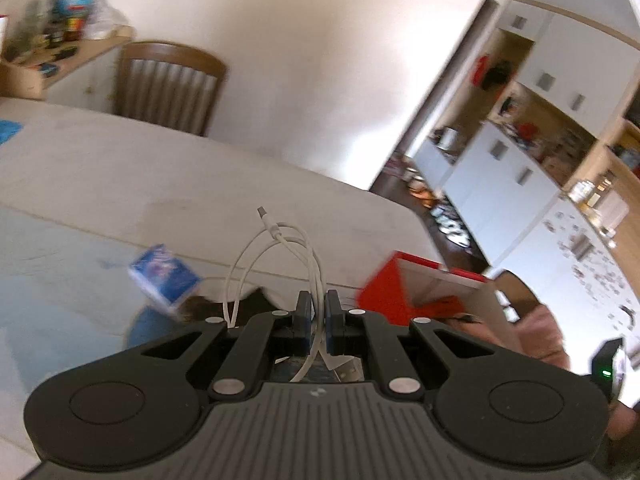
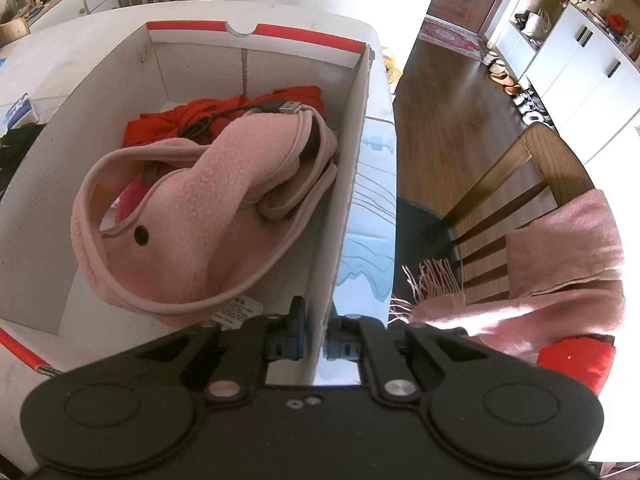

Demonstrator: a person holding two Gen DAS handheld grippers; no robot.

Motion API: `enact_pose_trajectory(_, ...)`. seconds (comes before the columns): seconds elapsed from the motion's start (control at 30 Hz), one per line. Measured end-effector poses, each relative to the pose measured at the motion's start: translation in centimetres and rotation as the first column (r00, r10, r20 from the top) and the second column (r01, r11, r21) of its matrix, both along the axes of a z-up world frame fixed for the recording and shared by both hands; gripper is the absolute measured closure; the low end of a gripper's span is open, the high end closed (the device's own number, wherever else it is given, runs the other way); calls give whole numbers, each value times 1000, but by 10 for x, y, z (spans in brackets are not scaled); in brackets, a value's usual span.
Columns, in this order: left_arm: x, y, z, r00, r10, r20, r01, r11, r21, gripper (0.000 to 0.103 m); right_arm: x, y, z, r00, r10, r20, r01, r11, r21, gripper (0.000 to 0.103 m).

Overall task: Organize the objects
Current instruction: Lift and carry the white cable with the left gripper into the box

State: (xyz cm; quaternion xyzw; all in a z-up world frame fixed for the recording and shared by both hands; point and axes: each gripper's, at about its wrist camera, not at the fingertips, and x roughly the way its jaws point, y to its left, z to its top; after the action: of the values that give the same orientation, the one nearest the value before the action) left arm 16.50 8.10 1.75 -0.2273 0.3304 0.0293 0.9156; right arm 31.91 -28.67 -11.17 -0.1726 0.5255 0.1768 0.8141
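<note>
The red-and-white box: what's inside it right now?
In the box: a pink fleece garment on top, red fabric and a dark USB cable behind it. Whatever lies beneath the fleece is covered.

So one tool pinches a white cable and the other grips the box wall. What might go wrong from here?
1. The white cable hangs in loose loops from the left gripper; a loop could snag on the box rim when lowered.
2. The jaws pinch only a thin strand, so it may slip out.
3. The right gripper clamps the thin cardboard wall; a tug could bend it or shift the box, already near the table edge.
</note>
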Motion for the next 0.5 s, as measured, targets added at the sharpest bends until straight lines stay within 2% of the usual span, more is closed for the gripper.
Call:
enact_pose_trajectory(0.27,30,-60,4,981,-194,6,194,981,3,98,3,3,0,1000,3,1,-3,1000,-5,96)
enact_pose_trajectory(0.5,59,-116,19,935,-355,22,353,934,55,98,2,3,1,1000,4,2,-4,1000,-6,96)
